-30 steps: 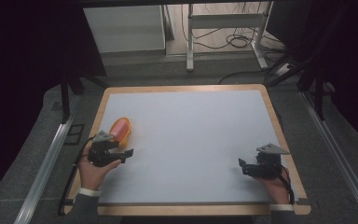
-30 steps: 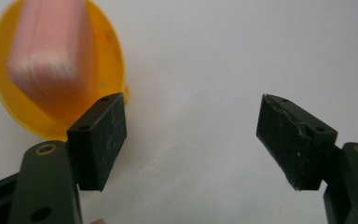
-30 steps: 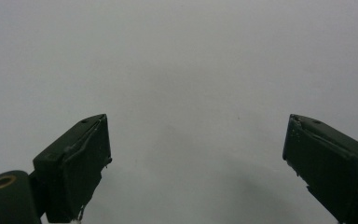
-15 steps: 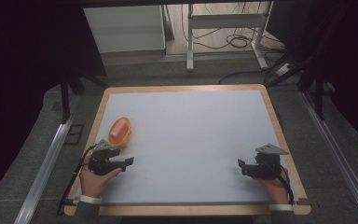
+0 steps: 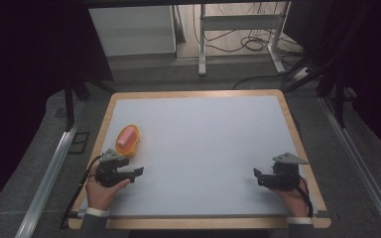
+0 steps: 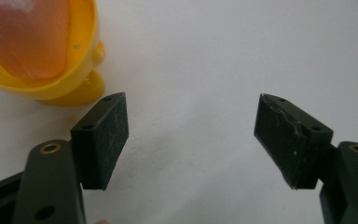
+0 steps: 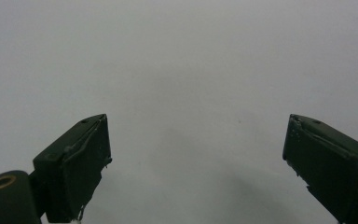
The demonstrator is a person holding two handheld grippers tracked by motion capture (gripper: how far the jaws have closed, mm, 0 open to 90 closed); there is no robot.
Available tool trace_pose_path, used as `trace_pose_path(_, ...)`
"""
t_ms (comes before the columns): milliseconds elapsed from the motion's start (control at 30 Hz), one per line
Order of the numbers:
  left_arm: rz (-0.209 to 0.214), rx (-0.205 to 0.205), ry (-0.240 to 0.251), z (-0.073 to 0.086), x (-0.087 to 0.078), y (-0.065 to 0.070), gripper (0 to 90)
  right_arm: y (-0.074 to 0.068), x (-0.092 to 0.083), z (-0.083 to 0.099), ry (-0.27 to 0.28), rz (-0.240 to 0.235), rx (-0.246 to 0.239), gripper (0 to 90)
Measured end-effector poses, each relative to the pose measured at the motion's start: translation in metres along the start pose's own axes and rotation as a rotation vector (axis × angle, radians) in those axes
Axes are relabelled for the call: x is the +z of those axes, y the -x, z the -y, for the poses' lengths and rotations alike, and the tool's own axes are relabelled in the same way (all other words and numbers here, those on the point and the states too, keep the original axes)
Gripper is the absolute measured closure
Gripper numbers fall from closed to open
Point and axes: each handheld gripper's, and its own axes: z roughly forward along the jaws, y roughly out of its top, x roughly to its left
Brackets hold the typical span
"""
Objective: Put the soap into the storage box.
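A yellow dish (image 5: 131,144) with a pink-orange block (image 5: 126,137) in it lies near the table's left edge. In the left gripper view the yellow dish (image 6: 70,79) and its pink block (image 6: 28,37) sit at the upper left, just beyond the left jaw. My left gripper (image 5: 138,172) rests on the white table (image 5: 203,139) just in front of the dish, open and empty, and appears as the left gripper (image 6: 191,135) with jaws wide apart. My right gripper (image 5: 256,177) lies near the front right corner, open; the right gripper (image 7: 196,163) holds nothing over bare table.
The table has a wooden rim (image 5: 297,129). Metal rails (image 5: 49,168) run along both sides on the grey floor. A desk frame (image 5: 238,34) and cables (image 5: 253,44) stand behind the table.
My left gripper has drawn back from the yellow dish toward the front edge, leaving the dish on the table. The right gripper has stayed put.
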Motion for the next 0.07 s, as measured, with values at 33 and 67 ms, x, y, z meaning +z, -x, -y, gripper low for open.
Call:
trace_pose_path(33, -0.001, 0.002, -0.003, 0.0002, 0.0005, 0.0001, 26.6, 0.0000, -0.0004, -0.0001, 0.007, 0.000, 0.000, 7.3)
trace_pose_path(67, -0.001, 0.001, -0.004, 0.0005, 0.0011, 0.0001, 26.5, -0.0003, -0.0009, -0.0003, 0.011, 0.001, 0.000, 7.3)
